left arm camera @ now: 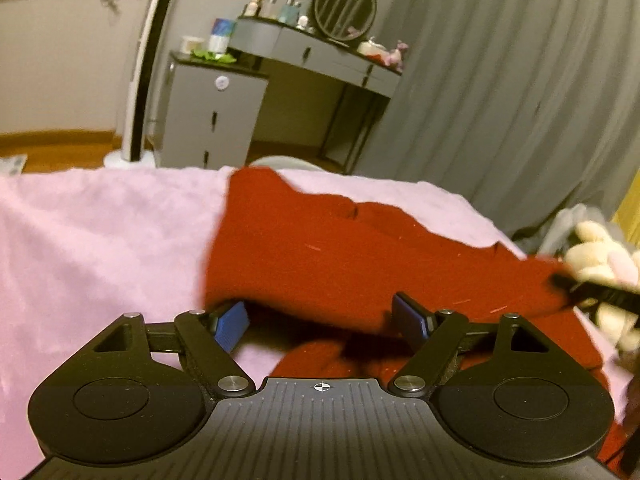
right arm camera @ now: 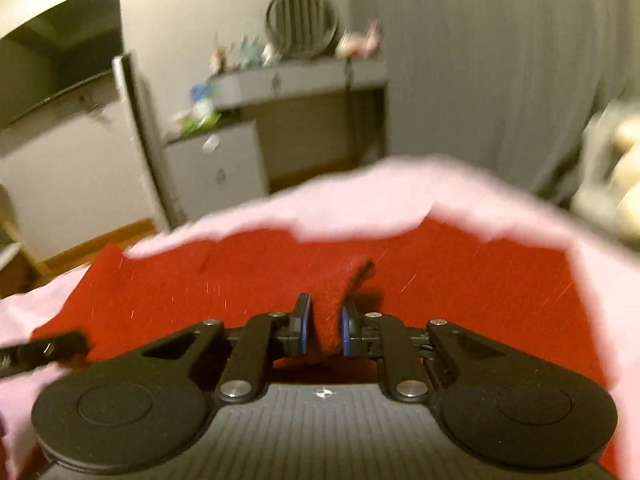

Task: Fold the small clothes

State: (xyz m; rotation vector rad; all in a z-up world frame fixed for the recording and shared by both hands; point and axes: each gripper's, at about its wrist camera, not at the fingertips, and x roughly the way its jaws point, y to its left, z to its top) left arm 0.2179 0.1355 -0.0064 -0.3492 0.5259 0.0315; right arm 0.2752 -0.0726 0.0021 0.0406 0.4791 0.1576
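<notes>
A dark red garment [left arm camera: 340,256] lies spread on a pink fuzzy blanket [left arm camera: 92,240]. My left gripper [left arm camera: 324,324] is open, its blue pads wide apart at the garment's near edge, and holds nothing. My right gripper [right arm camera: 324,330] is shut on a raised fold of the red garment [right arm camera: 332,280], pinched between its blue pads. The right gripper's black finger shows at the right edge of the left wrist view [left arm camera: 592,290]. The left gripper's tip shows at the left of the right wrist view [right arm camera: 44,350]. The right wrist view is motion-blurred.
A cream plush toy [left arm camera: 604,264] sits at the right of the blanket. Beyond the bed stand a grey cabinet [left arm camera: 212,116], a grey vanity desk [left arm camera: 320,52] with a round mirror and bottles, a grey curtain [left arm camera: 500,80] and a white fan stand [left arm camera: 136,80].
</notes>
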